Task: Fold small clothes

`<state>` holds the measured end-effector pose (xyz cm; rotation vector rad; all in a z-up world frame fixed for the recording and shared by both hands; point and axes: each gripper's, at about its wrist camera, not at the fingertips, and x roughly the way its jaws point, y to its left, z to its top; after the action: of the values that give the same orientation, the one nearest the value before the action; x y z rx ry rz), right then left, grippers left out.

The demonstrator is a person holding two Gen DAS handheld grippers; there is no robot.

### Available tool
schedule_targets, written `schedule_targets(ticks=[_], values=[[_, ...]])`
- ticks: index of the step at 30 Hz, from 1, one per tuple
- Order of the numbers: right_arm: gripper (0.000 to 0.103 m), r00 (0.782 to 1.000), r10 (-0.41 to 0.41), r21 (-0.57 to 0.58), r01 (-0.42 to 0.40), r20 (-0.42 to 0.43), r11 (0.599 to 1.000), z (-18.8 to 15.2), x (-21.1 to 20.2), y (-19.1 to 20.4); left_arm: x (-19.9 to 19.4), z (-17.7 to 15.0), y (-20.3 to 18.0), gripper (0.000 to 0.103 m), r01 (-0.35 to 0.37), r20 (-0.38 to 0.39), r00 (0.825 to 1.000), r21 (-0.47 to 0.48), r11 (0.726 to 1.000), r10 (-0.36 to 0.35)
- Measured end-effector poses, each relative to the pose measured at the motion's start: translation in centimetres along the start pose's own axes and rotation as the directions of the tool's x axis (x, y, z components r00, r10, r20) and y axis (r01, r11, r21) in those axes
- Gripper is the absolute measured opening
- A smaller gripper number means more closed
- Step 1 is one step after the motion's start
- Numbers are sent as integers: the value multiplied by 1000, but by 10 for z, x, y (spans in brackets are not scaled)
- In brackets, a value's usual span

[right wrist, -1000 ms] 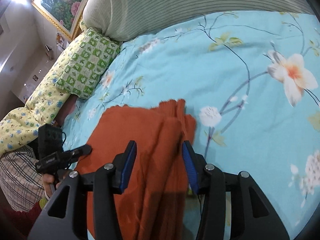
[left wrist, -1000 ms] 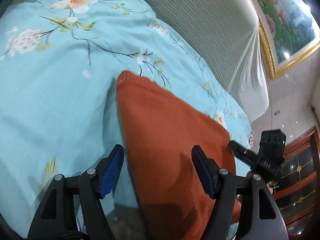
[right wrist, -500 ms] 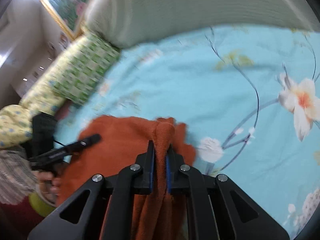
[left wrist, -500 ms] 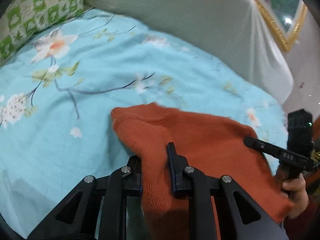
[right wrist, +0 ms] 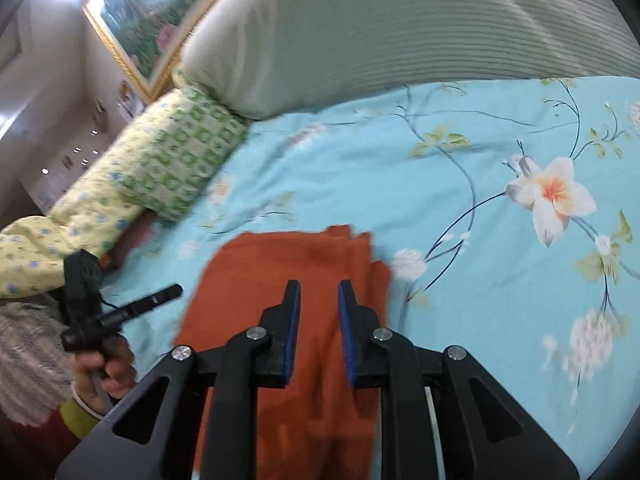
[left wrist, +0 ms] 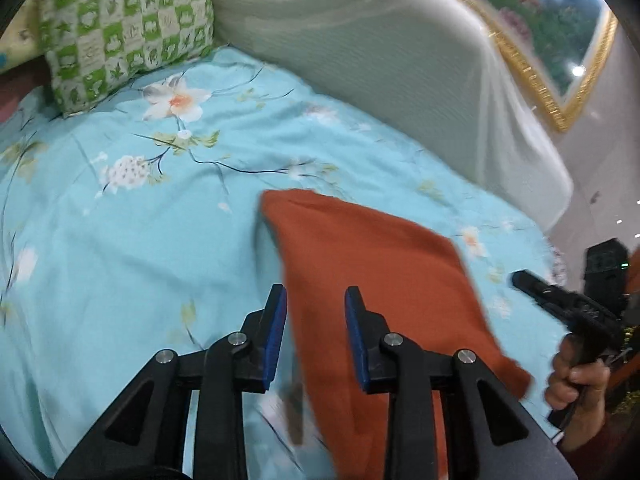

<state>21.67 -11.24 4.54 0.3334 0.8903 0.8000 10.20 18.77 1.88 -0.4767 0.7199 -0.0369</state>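
While both grippers hover with jaws spread and nothing held, an orange knit garment (left wrist: 372,264) lies folded on a blue floral bedspread (left wrist: 120,240). The left gripper (left wrist: 316,332) sits over its left edge; the right gripper (right wrist: 318,328) is above its right part, near bunched folds. A green checked pillow (right wrist: 180,164) and a grey striped pillow (right wrist: 360,40) lie beyond.

Turquoise floral bed (left wrist: 120,248): orange knit garment (left wrist: 360,248), green checked pillow (left wrist: 128,28), grey bolster (left wrist: 360,60).
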Motion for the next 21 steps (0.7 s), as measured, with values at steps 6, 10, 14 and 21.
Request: schedule_targets(ticks=[6, 10, 14, 21], values=[[20, 995, 81, 7, -81, -50, 997, -41, 0, 31, -9, -36, -31, 36, 161, 2, 987, -20, 987, -161], [20, 989, -30, 26, 34, -142, 999, -55, 27, 21, 20, -55, -25, 36, 149, -117, 980, -90, 985, -159], [8, 979, -112, 5, 114, -173, 993, -74, 35, -2, 14, -81, -26, 36, 156, -125, 979, -66, 986, -164], [5, 981, -133, 37, 139, -142, 990, -83, 17, -8, -14, -105, -13, 36, 195, -130, 969, -108, 975, -208]])
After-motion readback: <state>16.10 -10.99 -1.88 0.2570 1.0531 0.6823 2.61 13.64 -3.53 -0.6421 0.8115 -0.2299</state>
